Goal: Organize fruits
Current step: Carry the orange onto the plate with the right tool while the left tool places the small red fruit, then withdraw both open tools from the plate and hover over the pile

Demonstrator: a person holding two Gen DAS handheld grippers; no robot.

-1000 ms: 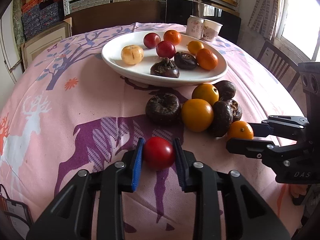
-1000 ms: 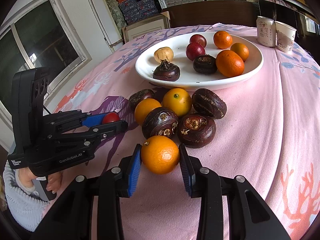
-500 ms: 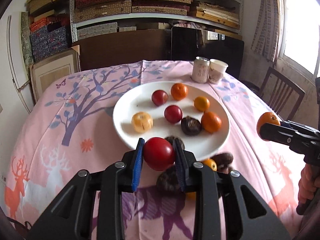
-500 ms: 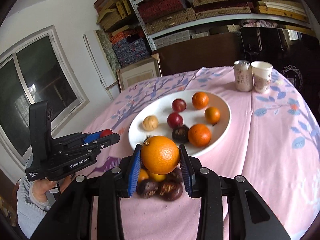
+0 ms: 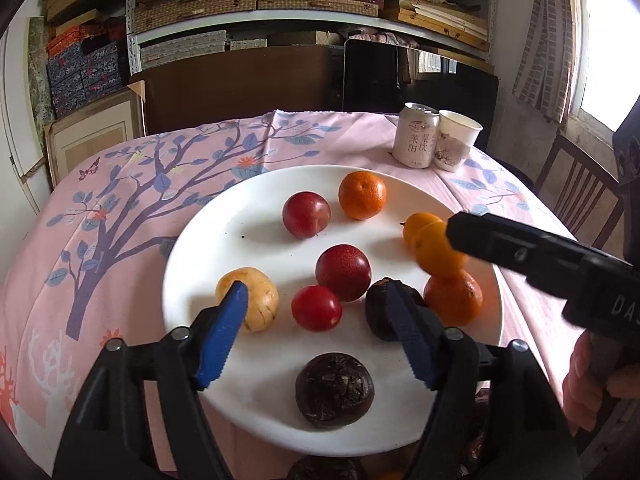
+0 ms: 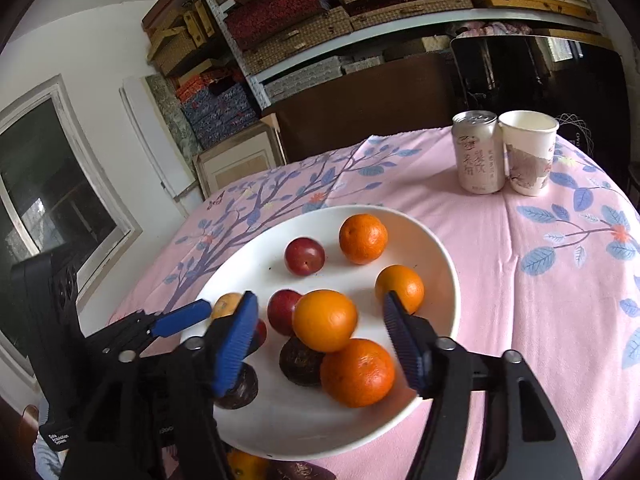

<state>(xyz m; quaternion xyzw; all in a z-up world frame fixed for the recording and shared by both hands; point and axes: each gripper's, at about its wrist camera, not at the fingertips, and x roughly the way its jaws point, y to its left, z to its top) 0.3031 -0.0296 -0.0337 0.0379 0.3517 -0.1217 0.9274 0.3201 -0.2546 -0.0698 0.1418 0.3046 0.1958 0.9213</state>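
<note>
Over the white plate (image 5: 192, 264) both tongs have just been opening: the left tongs (image 5: 316, 336) stand wide around a small red fruit (image 5: 316, 308), the right tongs (image 6: 320, 336) wide around an orange (image 6: 324, 320), neither gripped. Nine fruits are already there; more dark and orange ones (image 6: 244, 466) wait on the near surface (image 6: 560, 280), so sorting seems unfinished.

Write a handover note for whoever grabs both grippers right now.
Left gripper: jaws just opened, small red fruit between them, pads clear of it, over the white plate.
Right gripper: jaws just opened, orange released between them, above the plate's other fruit.
Done: both pieces brought to the plate.
Left: dark fruits and an orange one remain on the tablecloth by the plate's near edge; move them next.
</note>
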